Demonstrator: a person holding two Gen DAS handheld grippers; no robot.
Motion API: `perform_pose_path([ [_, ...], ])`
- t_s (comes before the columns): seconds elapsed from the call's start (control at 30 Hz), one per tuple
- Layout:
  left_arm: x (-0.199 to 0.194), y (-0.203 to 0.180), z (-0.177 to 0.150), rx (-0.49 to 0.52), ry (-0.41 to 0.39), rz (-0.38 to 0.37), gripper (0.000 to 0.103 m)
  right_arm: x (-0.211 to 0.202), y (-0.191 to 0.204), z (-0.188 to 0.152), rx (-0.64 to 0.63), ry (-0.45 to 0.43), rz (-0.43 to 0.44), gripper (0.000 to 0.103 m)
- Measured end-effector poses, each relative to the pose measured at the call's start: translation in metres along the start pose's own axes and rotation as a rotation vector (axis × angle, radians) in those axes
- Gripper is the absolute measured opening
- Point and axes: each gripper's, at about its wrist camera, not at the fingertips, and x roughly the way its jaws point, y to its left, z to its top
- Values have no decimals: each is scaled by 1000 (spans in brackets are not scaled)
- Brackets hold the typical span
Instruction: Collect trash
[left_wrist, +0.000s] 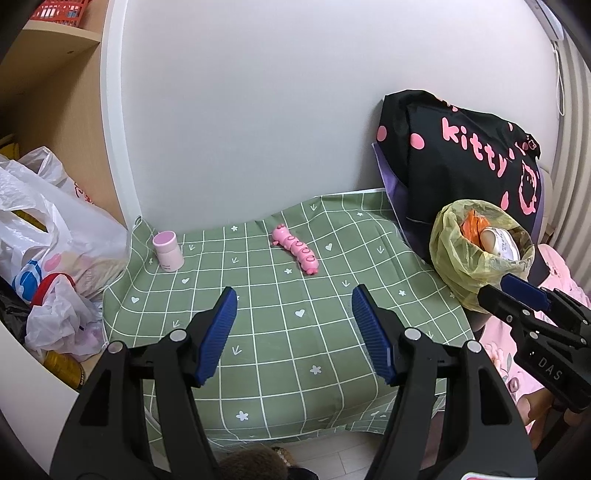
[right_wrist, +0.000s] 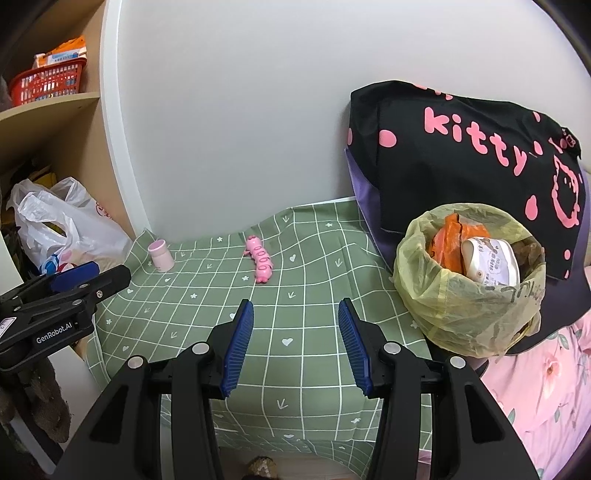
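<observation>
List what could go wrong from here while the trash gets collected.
1. The trash bin sits at the table's right edge and looks full; a nudge might tip it onto the bedding.
2. The pink toy and pink jar may not be trash and could be binned wrongly.
3. The wrinkled tablecloth could snag a finger.

Both tools were of the same make. The left gripper (left_wrist: 293, 334) had two black plastic arms, each one ending in a dark blue pad with fine ribs across its face. A round silver pin sat at each joint, two on every arm. The right gripper (right_wrist: 295, 347) looked the same: black arms, blue ribbed pads, silver pins. On its side were white letters "DAS". On the side of the left one stood "GenRobot.AI", with small screws near.
</observation>
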Motion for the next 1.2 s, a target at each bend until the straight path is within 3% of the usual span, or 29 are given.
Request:
perform_pose_path([
  [1.2,7,-4,-5,11,14,-33,60,-5,-4,-1,9,-8,-18,45],
])
